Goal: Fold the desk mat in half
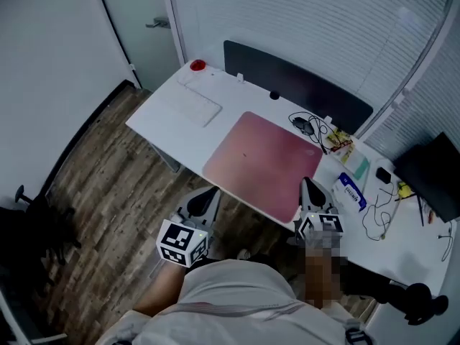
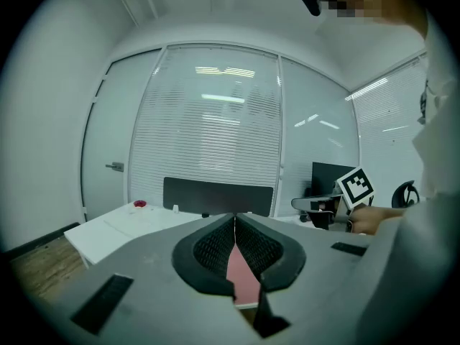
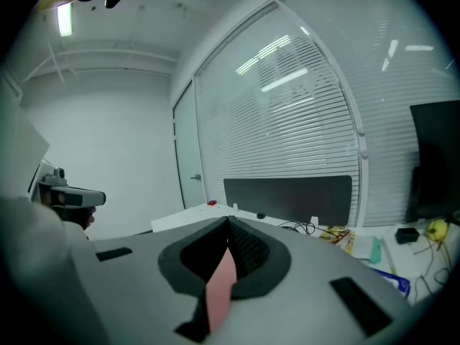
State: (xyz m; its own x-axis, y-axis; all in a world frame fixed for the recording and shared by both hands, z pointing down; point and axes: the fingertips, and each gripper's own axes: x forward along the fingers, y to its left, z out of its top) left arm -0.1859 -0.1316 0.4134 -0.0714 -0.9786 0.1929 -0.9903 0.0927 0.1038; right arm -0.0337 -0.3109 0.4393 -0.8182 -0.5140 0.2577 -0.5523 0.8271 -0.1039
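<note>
Left gripper [image 1: 210,191], at the near edge of the desk just off the mat's near-left corner: jaws pressed together, empty. Right gripper [image 1: 309,183], over the mat's near-right corner: jaws likewise together, pink visible only through the slit. Pink rectangular desk mat [image 1: 262,160]: flat, unfolded, on white rectangular desk [image 1: 162,124]. White keyboard [image 1: 191,105], left of the mat. Black partition panel [image 1: 295,85], far edge.
</note>
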